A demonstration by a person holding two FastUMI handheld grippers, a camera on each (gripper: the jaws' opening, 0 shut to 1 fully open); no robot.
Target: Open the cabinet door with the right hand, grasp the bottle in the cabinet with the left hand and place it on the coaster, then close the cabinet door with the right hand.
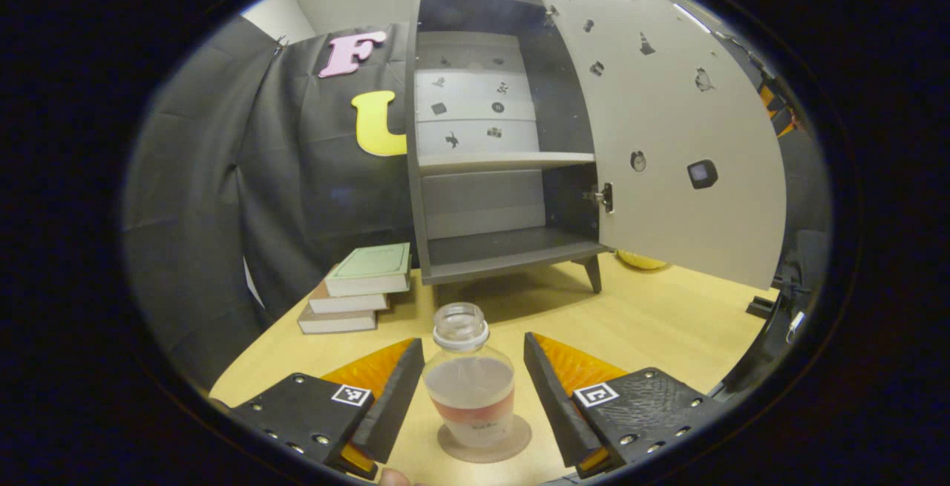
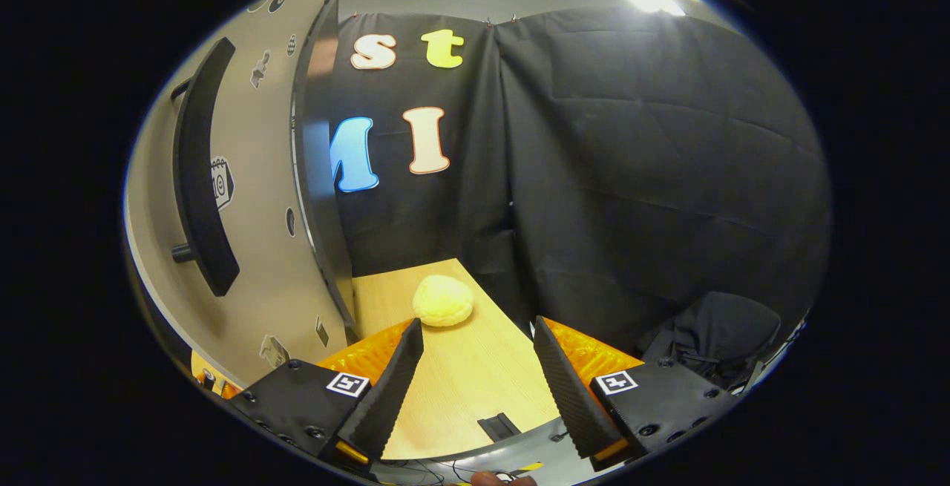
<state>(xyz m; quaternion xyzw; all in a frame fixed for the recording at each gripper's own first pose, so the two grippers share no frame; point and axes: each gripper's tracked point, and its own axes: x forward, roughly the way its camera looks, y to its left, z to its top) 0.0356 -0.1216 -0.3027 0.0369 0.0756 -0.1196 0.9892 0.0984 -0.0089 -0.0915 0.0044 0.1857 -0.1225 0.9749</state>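
A clear glass bottle point(image 1: 471, 389) with no cap stands upright on a round brown coaster point(image 1: 486, 441) on the wooden table. My left gripper point(image 1: 473, 341) is open, one finger on each side of the bottle with small gaps. The grey cabinet point(image 1: 505, 248) stands behind it with bare shelves, its door point(image 1: 668, 137) swung wide to the right. In the right gripper view my right gripper point(image 2: 478, 323) is open and holds nothing. It sits just right of the door's outer face point(image 2: 267, 248), near the long dark handle point(image 2: 200, 174).
Three stacked books point(image 1: 360, 289) lie left of the cabinet. A round yellow object point(image 2: 443, 300) rests on the table point(image 2: 460, 389) beyond my right gripper, behind the open door. The table's edge and a dark bundle point(image 2: 712, 337) lie to the right.
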